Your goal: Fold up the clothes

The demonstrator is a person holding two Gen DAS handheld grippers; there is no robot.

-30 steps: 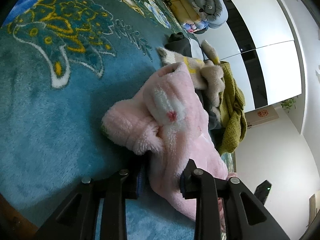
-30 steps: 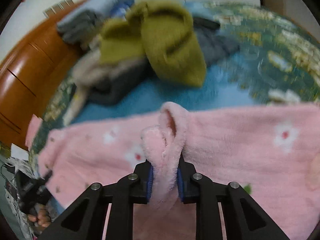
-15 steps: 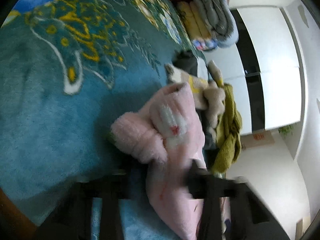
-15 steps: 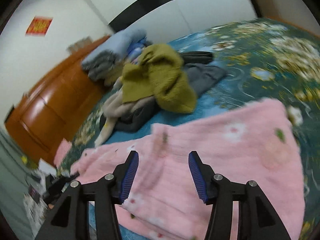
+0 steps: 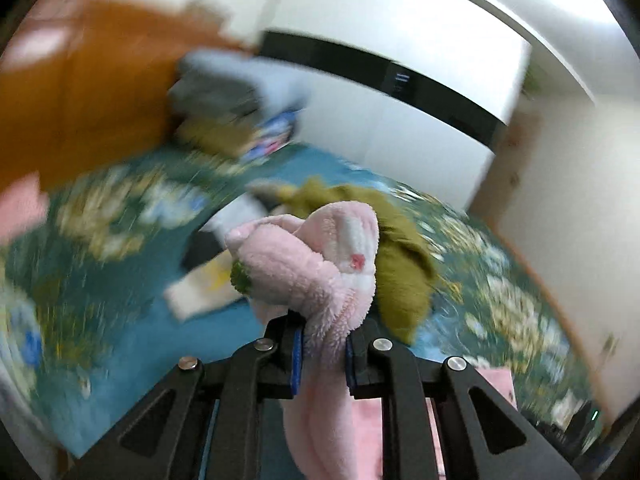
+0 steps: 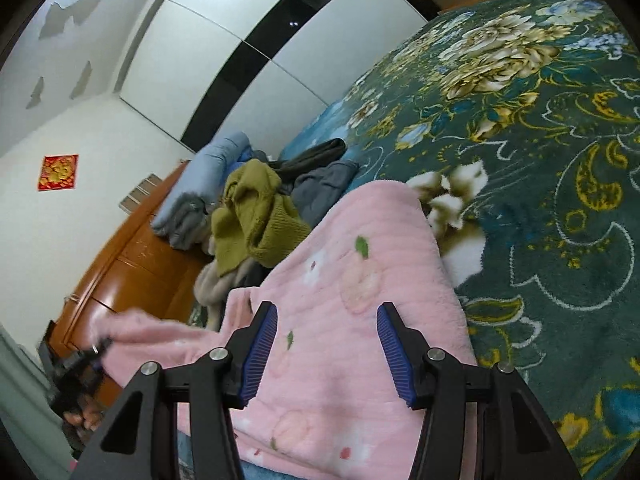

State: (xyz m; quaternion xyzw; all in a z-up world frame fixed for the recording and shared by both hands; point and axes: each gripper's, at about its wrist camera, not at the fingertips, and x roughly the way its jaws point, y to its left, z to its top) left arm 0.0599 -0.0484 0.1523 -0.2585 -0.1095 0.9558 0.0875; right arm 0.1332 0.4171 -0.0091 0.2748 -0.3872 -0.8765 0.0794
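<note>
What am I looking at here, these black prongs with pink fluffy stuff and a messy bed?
The prongs are hand-held grippers, one in each of a person's hands, each with a wide-angle camera looking along its fingers. The blurry picture is from the left gripper, whose fingers are shut on a bunch of the pink fleece garment. The sharper picture is from the right gripper, open and holding nothing, over the same garment spread on the teal flowered blanket. Behind lies a pile of unfolded clothes, topped by an olive knit.
</note>
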